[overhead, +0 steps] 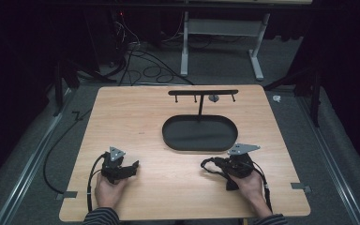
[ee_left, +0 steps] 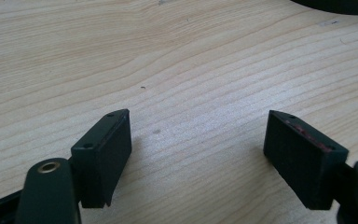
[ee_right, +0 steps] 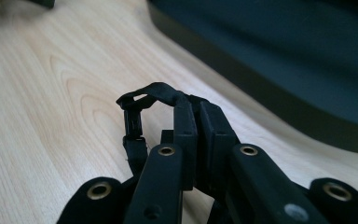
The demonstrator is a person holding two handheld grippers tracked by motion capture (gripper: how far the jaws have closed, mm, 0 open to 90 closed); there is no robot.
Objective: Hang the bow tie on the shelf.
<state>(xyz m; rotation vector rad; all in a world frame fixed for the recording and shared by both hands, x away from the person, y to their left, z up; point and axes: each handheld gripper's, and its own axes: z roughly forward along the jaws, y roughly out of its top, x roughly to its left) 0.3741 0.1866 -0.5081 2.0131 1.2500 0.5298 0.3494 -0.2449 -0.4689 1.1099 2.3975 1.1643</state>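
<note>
Right gripper (ee_right: 196,116) jaws clamped on black strap (ee_right: 156,93); left gripper (ee_left: 198,154) jaws wide, empty.

Striped sleeves (overhead: 101,216), black tools, brass screws

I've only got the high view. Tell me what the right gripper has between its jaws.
Observer: The right gripper is shut on a thin black strap, and the strap's loop sticks out past the jaw tips.
Operator: Now report the left one.
Observer: The left gripper is open, with bare wooden table between its jaws.
Operator: Check the strap for hardware.
Observer: A small black clip-like piece sits on the loop.
</note>
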